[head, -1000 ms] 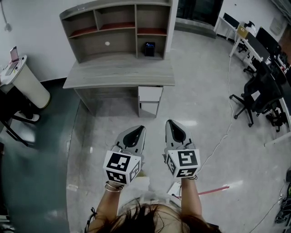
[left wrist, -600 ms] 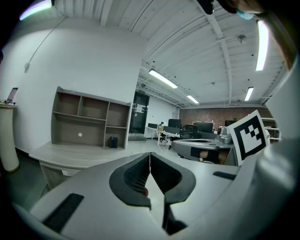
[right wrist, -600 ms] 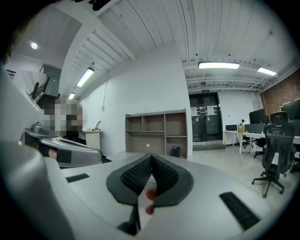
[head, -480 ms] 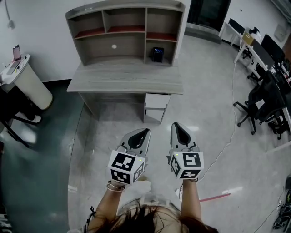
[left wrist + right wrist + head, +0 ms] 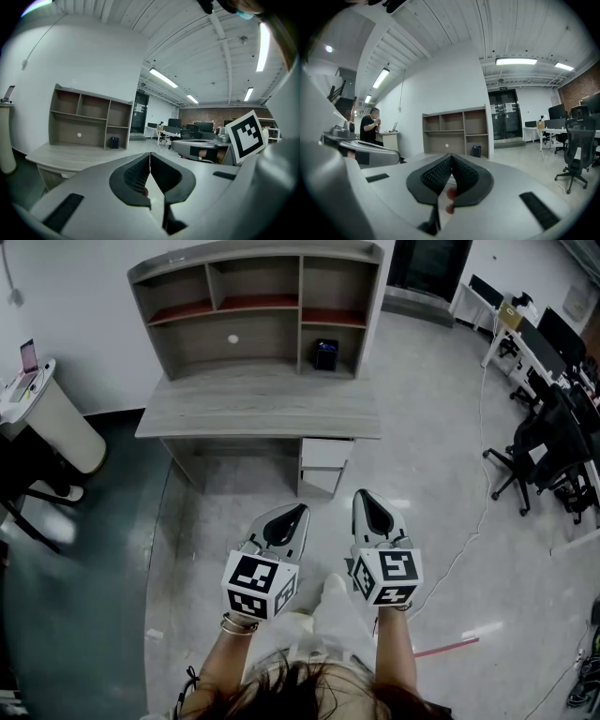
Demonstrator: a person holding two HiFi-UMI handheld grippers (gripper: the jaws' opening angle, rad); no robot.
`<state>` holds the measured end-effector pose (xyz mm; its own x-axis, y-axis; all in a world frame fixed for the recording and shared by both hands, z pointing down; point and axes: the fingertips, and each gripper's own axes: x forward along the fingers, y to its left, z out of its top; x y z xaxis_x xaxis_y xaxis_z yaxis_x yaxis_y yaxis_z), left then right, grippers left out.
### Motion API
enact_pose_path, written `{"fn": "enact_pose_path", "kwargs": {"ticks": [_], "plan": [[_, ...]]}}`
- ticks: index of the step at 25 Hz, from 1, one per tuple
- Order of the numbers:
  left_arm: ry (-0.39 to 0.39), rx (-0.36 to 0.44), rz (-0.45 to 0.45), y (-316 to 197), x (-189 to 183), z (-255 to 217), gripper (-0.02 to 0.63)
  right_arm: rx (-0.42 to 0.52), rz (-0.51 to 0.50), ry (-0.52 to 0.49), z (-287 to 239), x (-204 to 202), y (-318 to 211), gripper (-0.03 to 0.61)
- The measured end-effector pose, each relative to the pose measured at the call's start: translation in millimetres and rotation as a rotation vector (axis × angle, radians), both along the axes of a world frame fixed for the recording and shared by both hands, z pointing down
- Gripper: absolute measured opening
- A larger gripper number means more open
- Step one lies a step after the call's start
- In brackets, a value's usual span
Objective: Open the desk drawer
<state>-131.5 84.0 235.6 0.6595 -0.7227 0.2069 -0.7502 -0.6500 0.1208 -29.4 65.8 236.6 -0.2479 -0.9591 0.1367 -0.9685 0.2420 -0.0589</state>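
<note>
nothing is done yet: the white desk drawer [image 5: 326, 454] under the pale grey wooden desk [image 5: 258, 413] sits closed, well ahead of both grippers. the left gripper [image 5: 296, 509] and right gripper [image 5: 362, 495] have their jaws pressed together, empty.

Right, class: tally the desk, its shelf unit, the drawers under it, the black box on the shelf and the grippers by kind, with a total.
Desk: 1
Shelf unit: 1
Drawers: 2
Black box: 1
Grippers: 2 (left gripper, right gripper)
Total: 7
</note>
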Motion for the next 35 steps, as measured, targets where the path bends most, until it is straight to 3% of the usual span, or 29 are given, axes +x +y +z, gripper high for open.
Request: {"fn": "enact_pose_path", "kwargs": {"ticks": [16, 35], "plan": [[-0.006, -0.008, -0.029, -66, 15, 19, 0.012, -0.024, -0.005, -0.04, 22, 23, -67, 0.02], [0.011, -0.027, -0.053, -176, 39, 58, 0.012, -0.119, -0.032, 0.002, 76, 55, -173, 0.02]]}}
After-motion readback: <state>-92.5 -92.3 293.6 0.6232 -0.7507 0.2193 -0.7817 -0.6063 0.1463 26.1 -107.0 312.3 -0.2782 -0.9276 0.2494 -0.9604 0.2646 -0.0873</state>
